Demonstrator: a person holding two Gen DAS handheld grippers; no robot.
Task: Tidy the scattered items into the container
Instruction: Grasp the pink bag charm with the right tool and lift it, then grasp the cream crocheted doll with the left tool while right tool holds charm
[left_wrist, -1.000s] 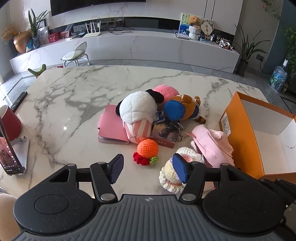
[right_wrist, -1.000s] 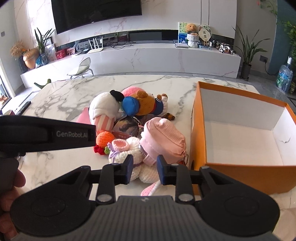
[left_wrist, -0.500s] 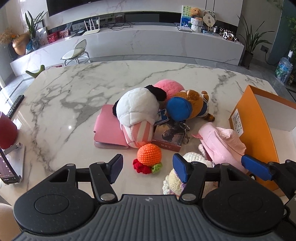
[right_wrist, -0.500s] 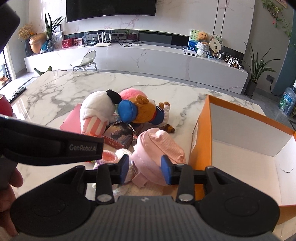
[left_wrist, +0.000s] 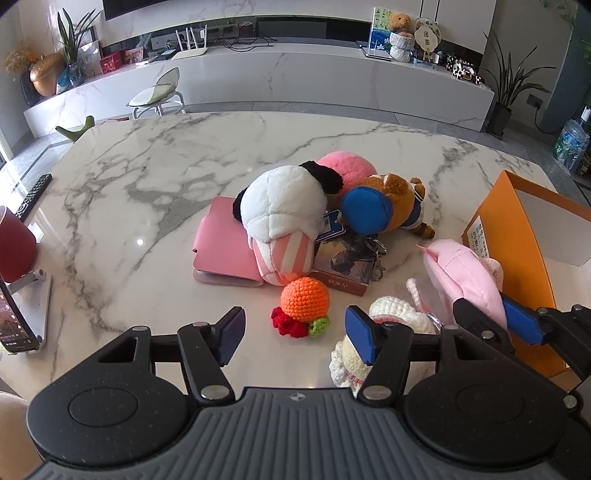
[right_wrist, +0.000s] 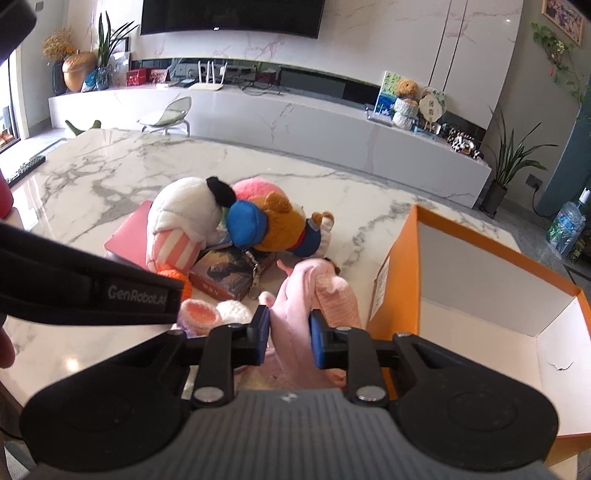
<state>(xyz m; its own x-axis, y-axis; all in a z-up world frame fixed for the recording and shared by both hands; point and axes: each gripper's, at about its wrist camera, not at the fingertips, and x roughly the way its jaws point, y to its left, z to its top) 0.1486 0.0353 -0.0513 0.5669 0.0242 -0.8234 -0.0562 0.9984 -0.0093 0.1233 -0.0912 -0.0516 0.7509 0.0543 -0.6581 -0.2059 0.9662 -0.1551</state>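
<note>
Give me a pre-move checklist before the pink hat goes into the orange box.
1. Right gripper shut on the pink hat: ok, the pads pinch its fabric after just closing.
2. Hat free of the white crochet toy beside it: cannot tell, they touch.
3. Orange box has room: ok, the visible floor is bare.
4. Path from hat to box: ok, the box wall stands right beside the hat.
5. Left gripper out of the way: ok, open, empty, hovering near the orange crochet ball.

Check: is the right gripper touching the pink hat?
Touching. The right wrist view shows the right gripper with both pads pressed into the pink hat, pinching its fabric.
</note>
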